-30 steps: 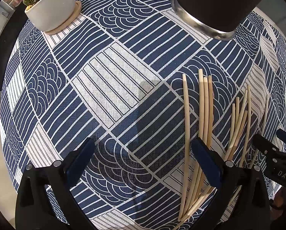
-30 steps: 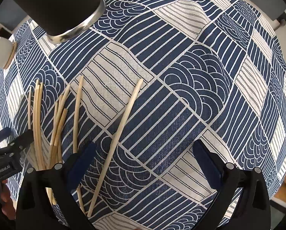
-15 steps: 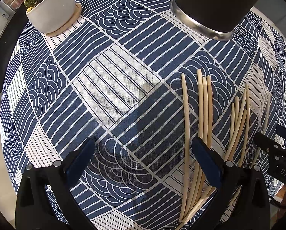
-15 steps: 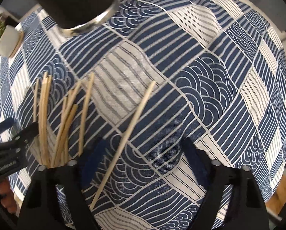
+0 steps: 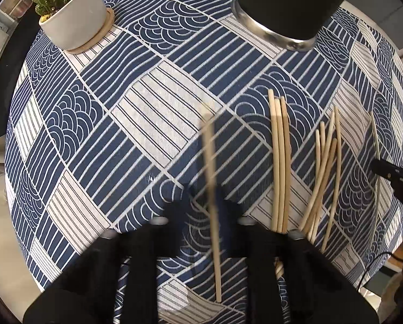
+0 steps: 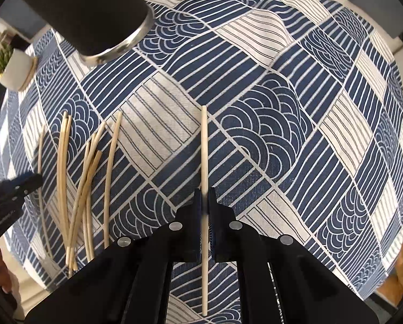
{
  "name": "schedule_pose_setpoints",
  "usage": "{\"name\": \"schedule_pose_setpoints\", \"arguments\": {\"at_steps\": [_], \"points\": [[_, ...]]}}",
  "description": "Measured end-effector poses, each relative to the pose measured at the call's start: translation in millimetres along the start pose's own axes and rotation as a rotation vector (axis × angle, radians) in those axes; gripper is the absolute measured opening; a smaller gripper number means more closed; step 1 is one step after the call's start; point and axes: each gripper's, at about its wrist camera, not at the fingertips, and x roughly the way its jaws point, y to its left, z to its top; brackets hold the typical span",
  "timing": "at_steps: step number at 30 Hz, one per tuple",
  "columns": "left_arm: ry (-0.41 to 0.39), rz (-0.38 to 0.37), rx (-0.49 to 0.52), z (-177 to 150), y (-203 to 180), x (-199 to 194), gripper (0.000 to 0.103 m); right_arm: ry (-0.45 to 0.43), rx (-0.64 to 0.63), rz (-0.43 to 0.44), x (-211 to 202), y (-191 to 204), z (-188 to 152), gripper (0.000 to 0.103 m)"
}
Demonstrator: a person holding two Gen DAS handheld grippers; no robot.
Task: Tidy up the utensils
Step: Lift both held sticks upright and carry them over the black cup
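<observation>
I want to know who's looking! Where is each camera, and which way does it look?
Left wrist: rides the left gripper, looking forward across the tablecloth toward the cactus pot; its fingers pinch a blurry chopstick.
Right wrist: rides the right gripper, facing forward too; its fingers pinch a second chopstick.
Both show the black cup and the loose chopsticks.

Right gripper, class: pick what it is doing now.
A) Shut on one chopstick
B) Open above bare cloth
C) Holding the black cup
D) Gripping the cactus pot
A: in the right wrist view the right gripper has its jaws closed tight on a single chopstick that runs straight between them.
</observation>
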Motion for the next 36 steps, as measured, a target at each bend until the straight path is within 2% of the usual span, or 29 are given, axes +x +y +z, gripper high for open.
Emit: {"name": "schedule_pose_setpoints", "arguments": {"at_steps": [1,6,11,19,23,30,33,35,36], "points": [[0.0,0.003,0.003,-1.0,0.0,-1.3,0.008,-0.009,0.005,0.005,-1.1,-2.7,-0.4,0.004],[-0.024,0.014,0.025,-10.3,-2.1,-5.1,0.006,-0.02,0.032,0.031,-6.6,-21.3,-6.0,0.004],[-0.027,0.011,0.027,-22.8,2.5,-7.0,0.005,-0.051,0.045,-0.042,-20.0,-43.7,-23.5,0.004],[-0.056,-0.024,0.017,-71.3,5.0,-6.6,0.005,-0.166,0.076,-0.068,-54.2,-78.4,-57.7,0.004],[-0.104,-0.014,0.021,-97.2,1.3,-16.3,0.005,-0.232,0.054,-0.036,-61.3,-69.8,-93.7,0.004],[-0.19,0.025,0.038,-128.5,-13.0,-52.9,0.005,-0.388,0.02,0.046,-98.9,-65.6,-104.8,0.005],[-0.231,0.043,0.037,-119.3,-14.5,-78.9,0.005,-0.457,0.004,0.096,-120.3,-59.4,-101.4,0.004],[-0.255,0.066,0.038,-95.6,-17.1,-97.3,0.005,-0.501,-0.009,0.114,-134.8,-55.7,-99.4,0.005],[-0.276,0.07,0.037,-96.1,-18.7,-108.2,0.005,-0.525,-0.015,0.128,-143.8,-53.5,-98.7,0.005]]}}
